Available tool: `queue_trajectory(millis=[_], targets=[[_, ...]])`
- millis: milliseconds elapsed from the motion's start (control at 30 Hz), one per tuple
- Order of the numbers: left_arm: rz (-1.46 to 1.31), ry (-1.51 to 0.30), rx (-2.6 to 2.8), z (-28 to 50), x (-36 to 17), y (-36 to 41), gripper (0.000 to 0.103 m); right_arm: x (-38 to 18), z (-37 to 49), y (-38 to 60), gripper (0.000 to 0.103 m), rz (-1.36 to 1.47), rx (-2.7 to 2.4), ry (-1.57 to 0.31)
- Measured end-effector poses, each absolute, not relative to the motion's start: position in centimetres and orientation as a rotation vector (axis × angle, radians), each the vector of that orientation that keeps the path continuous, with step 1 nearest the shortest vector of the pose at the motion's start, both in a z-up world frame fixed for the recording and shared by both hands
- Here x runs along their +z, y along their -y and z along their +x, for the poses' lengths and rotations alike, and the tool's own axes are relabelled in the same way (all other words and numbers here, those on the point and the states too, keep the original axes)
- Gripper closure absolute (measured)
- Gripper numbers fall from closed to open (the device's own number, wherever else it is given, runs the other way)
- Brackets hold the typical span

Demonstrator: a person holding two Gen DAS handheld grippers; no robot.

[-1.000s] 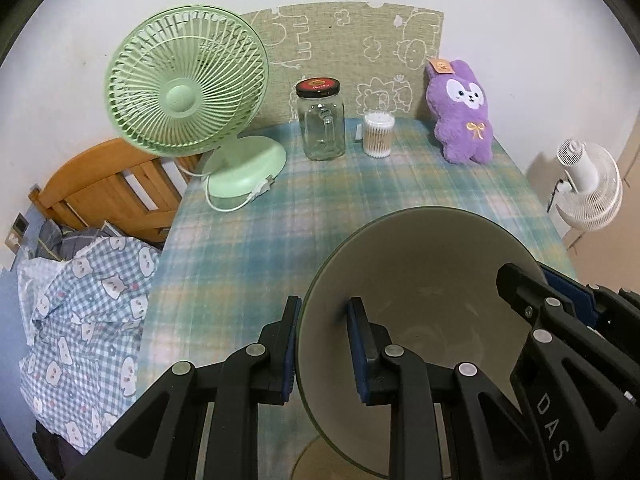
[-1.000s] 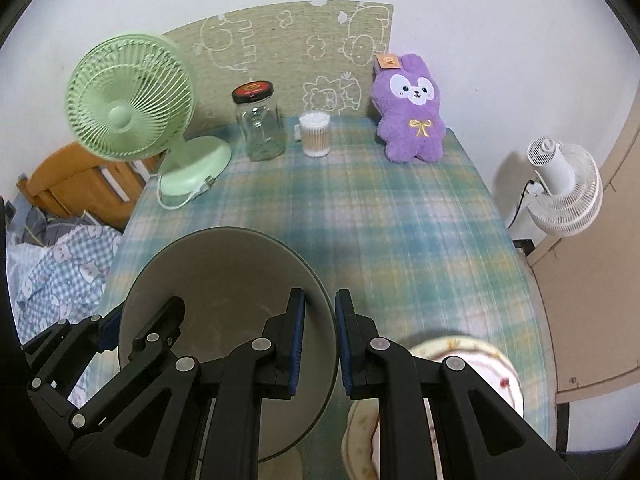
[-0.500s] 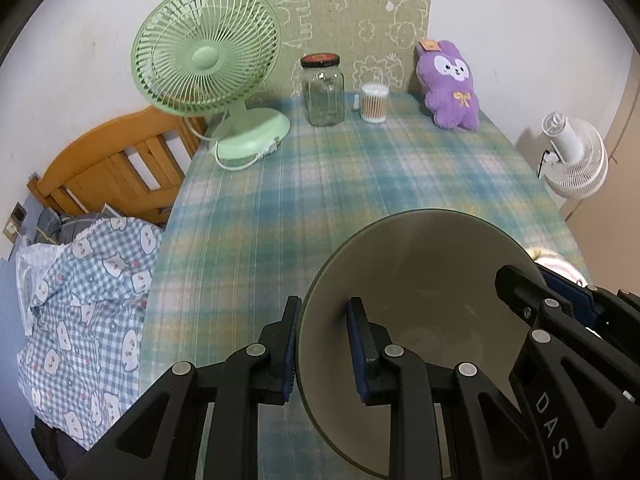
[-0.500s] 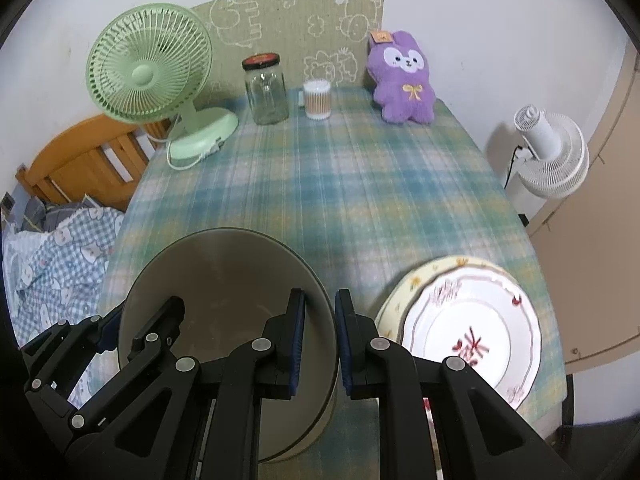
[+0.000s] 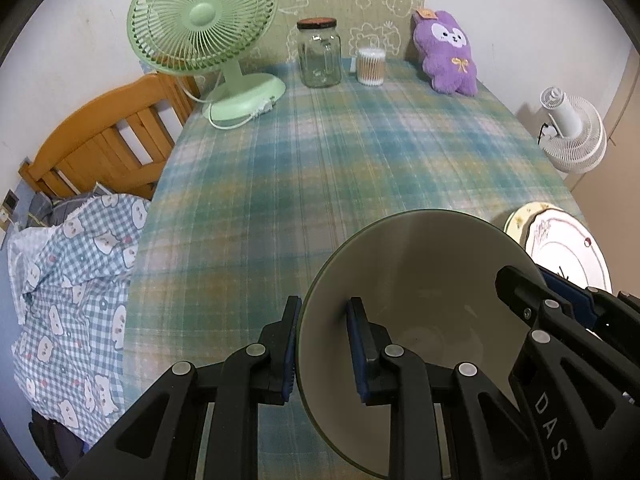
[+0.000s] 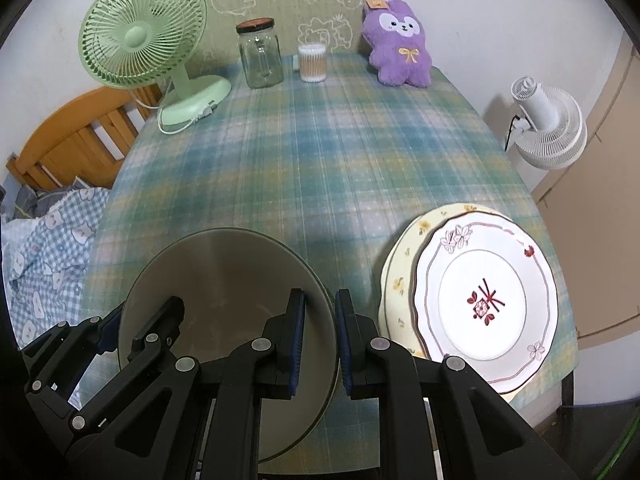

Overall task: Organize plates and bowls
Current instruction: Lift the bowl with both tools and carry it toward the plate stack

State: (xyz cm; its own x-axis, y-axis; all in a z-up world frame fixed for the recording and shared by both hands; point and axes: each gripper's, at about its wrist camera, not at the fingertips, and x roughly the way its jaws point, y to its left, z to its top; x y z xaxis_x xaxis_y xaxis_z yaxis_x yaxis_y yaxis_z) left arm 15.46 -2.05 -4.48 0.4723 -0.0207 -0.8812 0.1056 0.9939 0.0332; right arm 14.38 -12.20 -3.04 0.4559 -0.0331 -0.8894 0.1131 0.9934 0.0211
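Observation:
A large grey-green bowl [image 5: 424, 280] [image 6: 224, 272] hangs above the near part of the plaid table, held from both sides. My left gripper [image 5: 324, 344] is shut on the bowl's left rim, one pad outside and one inside. My right gripper [image 6: 320, 332] is shut on its right rim the same way. To the bowl's right a white plate with a red flower mark [image 6: 484, 300] [image 5: 568, 252] lies on top of a yellow-rimmed plate [image 6: 404, 264] on the tablecloth.
At the table's far end stand a green desk fan [image 5: 204, 20], a glass jar [image 5: 319, 54], a cup of cotton swabs [image 5: 371, 66] and a purple plush toy [image 5: 448, 56]. A wooden bed frame [image 5: 100, 140] with checked bedding lies left; a white fan [image 6: 548, 124] stands right.
Both grippers have carried the bowl back toward the near table edge and lower. The far objects look smaller, and the stacked plates have come into view at the right.

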Motion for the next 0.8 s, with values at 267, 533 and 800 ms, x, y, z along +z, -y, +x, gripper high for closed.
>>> queue_trajectory(millis=[267, 533, 800], targets=[[0.085, -1.098, -0.094, 15.6, -5.5, 2.4, 0.082, -4.2, 14.6, 12.8, 0.084, 0.09, -0.111, -1.113], [0.096, -1.107, -0.095, 16.0, -6.3, 2.7, 0.082, -5.0, 15.0, 13.0, 0.084, 0.101, -0.117, -1.123], [0.069, -1.128, -0.114, 16.2, -6.2, 2.6, 0.066, -5.0, 15.7, 13.1, 0.083, 0.11, -0.109, -1.165]])
